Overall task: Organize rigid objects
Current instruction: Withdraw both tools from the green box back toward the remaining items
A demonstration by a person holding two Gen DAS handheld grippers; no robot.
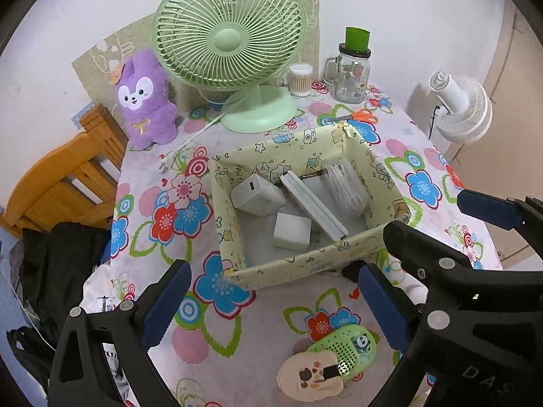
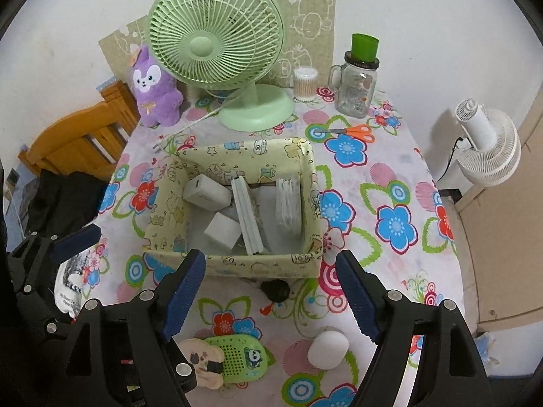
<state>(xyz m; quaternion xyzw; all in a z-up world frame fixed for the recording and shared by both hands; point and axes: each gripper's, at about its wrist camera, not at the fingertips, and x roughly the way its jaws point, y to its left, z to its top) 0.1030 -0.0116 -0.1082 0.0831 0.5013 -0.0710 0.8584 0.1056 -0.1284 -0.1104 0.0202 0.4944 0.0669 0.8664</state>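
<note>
A pale yellow patterned box [image 1: 292,273] [image 2: 264,264] stands mid-table and holds a white charger [image 1: 258,196] [image 2: 207,191], a white cube adapter [image 1: 292,230] [image 2: 222,230], a long white bar [image 1: 314,205] [image 2: 247,213] and a clear pack of swabs [image 1: 346,186] [image 2: 288,203]. In front of the box lie a green perforated case [image 1: 346,346] [image 2: 237,356], a beige cartoon item [image 1: 309,376] [image 2: 200,356], a white egg-shaped object [image 2: 327,349] and a small black object [image 2: 276,290]. My left gripper [image 1: 275,305] is open and empty above the near table. My right gripper [image 2: 271,291] is open and empty, in front of the box.
At the back stand a green desk fan [image 1: 234,44], a purple plush [image 1: 144,98], a cotton swab tub [image 1: 300,79], a glass jar with a green cup on it [image 1: 351,74] and orange scissors [image 1: 359,115]. A wooden chair [image 1: 64,183] stands left, a white fan [image 1: 461,108] right.
</note>
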